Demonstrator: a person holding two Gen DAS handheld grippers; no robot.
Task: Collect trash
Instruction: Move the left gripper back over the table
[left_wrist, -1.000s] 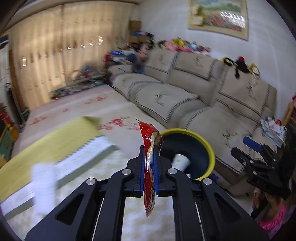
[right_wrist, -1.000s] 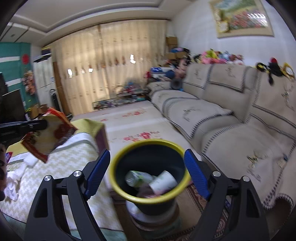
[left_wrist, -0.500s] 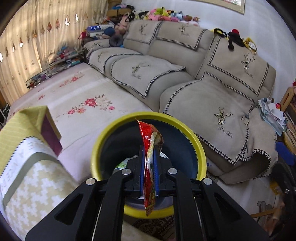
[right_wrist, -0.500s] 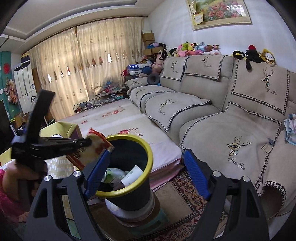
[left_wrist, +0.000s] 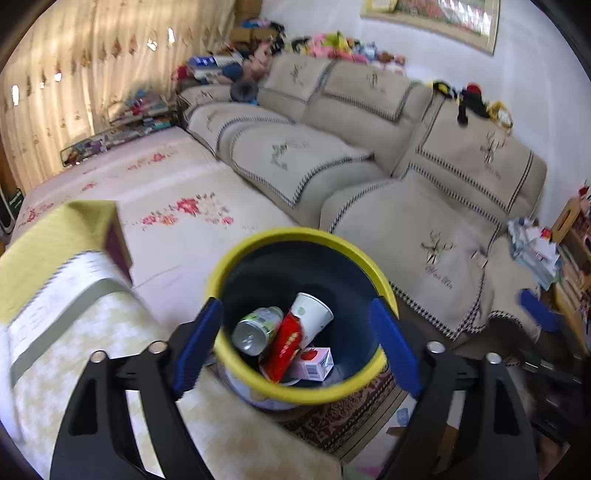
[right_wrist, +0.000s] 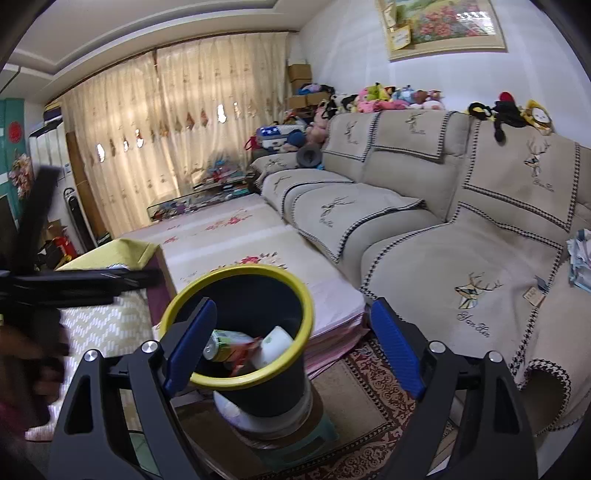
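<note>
A beige sofa (right_wrist: 443, 221) fills the right side of the room, its covers stitched with deer figures and a cursive word too small to read surely. Before it lies a pale floral mat (left_wrist: 177, 206), and at the left a counter (left_wrist: 74, 332) under a yellow-and-white zigzag cloth.

The bin (left_wrist: 221, 266), dark blue inside with a yellow rim, stands just beside the counter on a patterned rug (right_wrist: 373, 387). In the right view it rests on a white base.

The left claw (left_wrist: 295, 343) hangs above the bin's mouth, its blue pads wide apart and holding nothing. The right claw (right_wrist: 291, 347) is likewise spread and empty, with the bin seen between its fingers.

The wrapper (left_wrist: 286, 341), red and glossy with pale lettering too blurred to read, lies inside the bin, leaning across a white paper cup (left_wrist: 312, 314). Beside it are a green-labelled can (left_wrist: 255, 328) and a small pink-and-white carton (left_wrist: 312, 363) printed with a red fruit.
</note>
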